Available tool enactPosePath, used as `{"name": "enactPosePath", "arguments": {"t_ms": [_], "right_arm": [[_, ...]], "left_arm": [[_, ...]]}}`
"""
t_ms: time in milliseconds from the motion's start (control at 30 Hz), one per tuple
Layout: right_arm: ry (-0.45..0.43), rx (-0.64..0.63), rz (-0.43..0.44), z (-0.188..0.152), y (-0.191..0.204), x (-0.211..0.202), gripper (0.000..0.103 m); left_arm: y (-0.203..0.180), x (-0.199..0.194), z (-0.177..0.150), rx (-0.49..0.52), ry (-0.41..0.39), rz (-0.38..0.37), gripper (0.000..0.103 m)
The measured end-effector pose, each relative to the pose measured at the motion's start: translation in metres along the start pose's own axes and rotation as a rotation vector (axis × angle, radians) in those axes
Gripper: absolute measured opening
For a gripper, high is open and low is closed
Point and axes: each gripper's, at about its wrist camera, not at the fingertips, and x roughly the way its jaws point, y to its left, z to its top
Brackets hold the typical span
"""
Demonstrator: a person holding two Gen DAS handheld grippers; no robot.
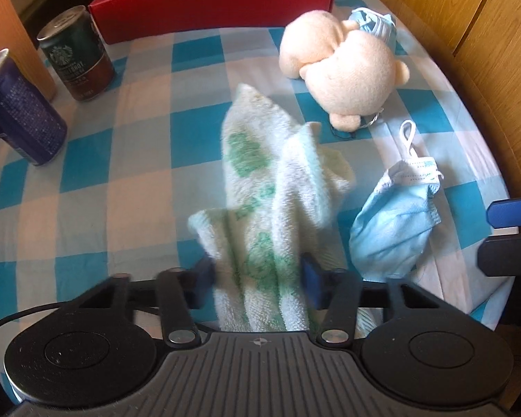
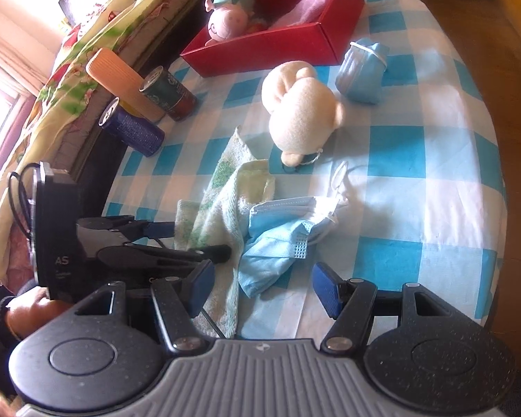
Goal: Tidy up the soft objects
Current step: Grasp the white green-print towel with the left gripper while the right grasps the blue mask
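A white towel with green prints (image 1: pixel 260 187) lies crumpled between the blue pads of my left gripper (image 1: pixel 258 274), which close on its near end. The towel also shows in the right wrist view (image 2: pixel 222 201), with the left gripper (image 2: pixel 191 239) at its left side. My right gripper (image 2: pixel 264 285) is open, its jaws apart around the near end of a crumpled blue face mask (image 2: pixel 278 239), also seen in the left wrist view (image 1: pixel 396 219). A beige plush bear (image 1: pixel 344 69) (image 2: pixel 302 111) lies further back. A second folded blue mask (image 2: pixel 363 69) lies beside the red box (image 2: pixel 281 45).
The red box (image 1: pixel 212 10) at the far end holds a pink plush pig (image 2: pixel 229 17) and a pink cloth (image 2: pixel 312 3). A green can (image 1: pixel 76 52), a blue can (image 1: pixel 21 111) and an orange object (image 2: pixel 118 73) stand at the left. The checked tablecloth (image 2: pixel 416 180) ends at a wooden edge on the right.
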Motion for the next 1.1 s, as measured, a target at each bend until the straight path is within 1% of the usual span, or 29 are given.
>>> {"name": "enactPosePath", "arguments": {"t_ms": [33, 67, 233, 333, 433, 567, 600, 633, 733, 767, 833, 967, 1100], "right_arm": [[0.003, -0.01, -0.012, 0.001, 0.002, 0.002, 0.041], [0.006, -0.019, -0.018, 0.001, 0.004, 0.003, 0.041], [0.007, -0.063, -0.048, 0.01, 0.015, 0.012, 0.041], [0.006, -0.079, -0.071, 0.02, 0.022, 0.021, 0.041], [0.013, -0.073, -0.09, 0.029, 0.027, 0.035, 0.042], [0.027, -0.094, -0.142, 0.03, 0.033, 0.053, 0.043], [0.032, -0.103, -0.156, 0.029, 0.035, 0.057, 0.044], [0.036, -0.11, -0.173, 0.027, 0.036, 0.06, 0.048], [0.041, -0.158, -0.233, 0.024, 0.041, 0.07, 0.053], [0.043, -0.172, -0.25, 0.023, 0.043, 0.073, 0.056], [0.049, -0.183, -0.271, 0.023, 0.043, 0.079, 0.06], [0.076, -0.227, -0.341, 0.019, 0.041, 0.092, 0.062], [0.068, -0.213, -0.33, 0.019, 0.037, 0.088, 0.062]], "left_arm": [[0.004, -0.001, 0.001, -0.02, 0.008, -0.018, 0.025], [0.008, -0.003, 0.002, -0.041, 0.009, -0.037, 0.022], [0.024, -0.018, 0.007, -0.111, -0.04, -0.097, 0.019], [0.034, -0.024, 0.011, -0.146, -0.066, -0.104, 0.016], [0.046, -0.028, 0.015, -0.194, -0.096, -0.119, 0.016], [0.06, -0.033, 0.015, -0.242, -0.127, -0.125, 0.016], [0.061, -0.034, 0.014, -0.246, -0.129, -0.121, 0.016], [0.062, -0.034, 0.014, -0.245, -0.131, -0.121, 0.016], [0.06, -0.033, 0.013, -0.242, -0.136, -0.116, 0.016], [0.059, -0.033, 0.013, -0.237, -0.134, -0.116, 0.016], [0.056, -0.03, 0.013, -0.224, -0.128, -0.112, 0.016], [0.05, -0.027, 0.013, -0.193, -0.118, -0.106, 0.016], [0.046, -0.023, 0.013, -0.166, -0.108, -0.084, 0.016]]}}
